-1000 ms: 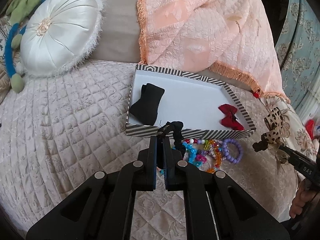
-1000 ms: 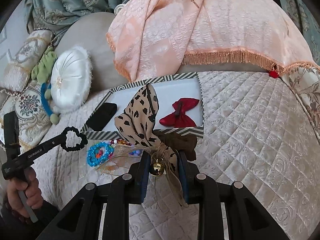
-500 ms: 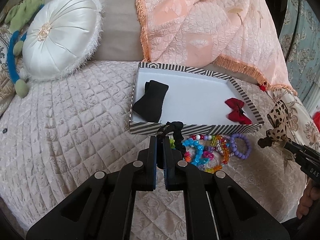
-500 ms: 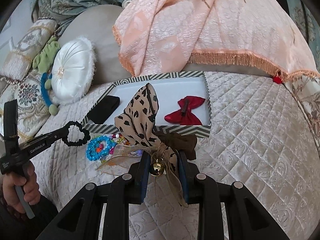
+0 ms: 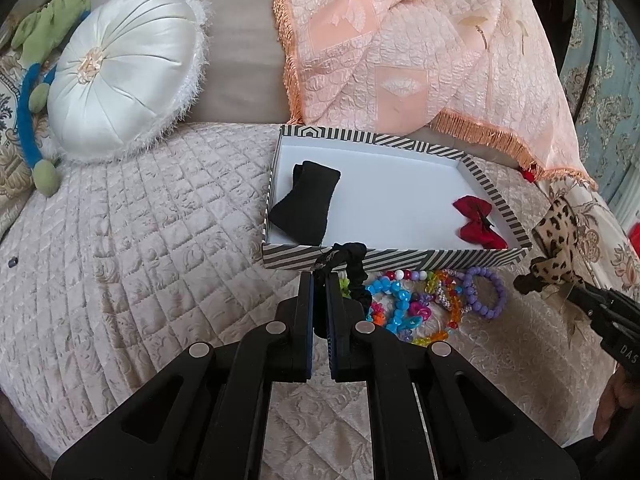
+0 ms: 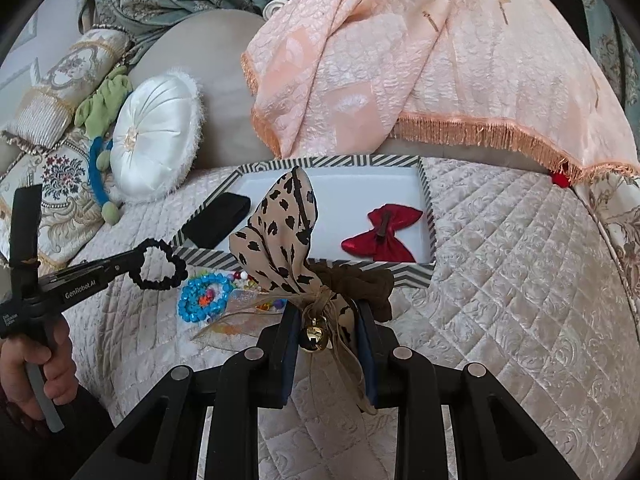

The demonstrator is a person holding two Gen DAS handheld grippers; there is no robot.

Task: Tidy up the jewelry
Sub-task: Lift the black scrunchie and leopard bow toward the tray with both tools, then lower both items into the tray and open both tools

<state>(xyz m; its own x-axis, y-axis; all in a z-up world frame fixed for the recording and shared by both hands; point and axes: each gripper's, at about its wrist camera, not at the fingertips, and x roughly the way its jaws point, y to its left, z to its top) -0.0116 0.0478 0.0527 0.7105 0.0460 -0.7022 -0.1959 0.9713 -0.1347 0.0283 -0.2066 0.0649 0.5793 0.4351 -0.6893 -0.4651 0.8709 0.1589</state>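
Note:
A striped box [image 5: 392,258] with a white floor lies on the quilted bed; it also shows in the right wrist view [image 6: 400,270]. Inside are a black bow [image 5: 306,208] and a red bow [image 5: 478,222]. My left gripper [image 5: 319,280] is shut on a black scrunchie [image 5: 352,258], held just before the box's near wall. My right gripper [image 6: 326,312] is shut on a leopard-print hair bow [image 6: 284,236] with a gold bell, held in front of the box. Several bead bracelets [image 5: 416,304] lie on the bed before the box.
A white round cushion [image 5: 124,72] and a green and blue plush toy [image 5: 36,92] lie at the back left. A peach fringed blanket [image 5: 420,48] hangs behind the box. Patterned pillows [image 6: 60,80] sit at the far left.
Both grippers have drawn slightly closer to the box, still holding their items. The box looks a bit nearer and more central in both views.

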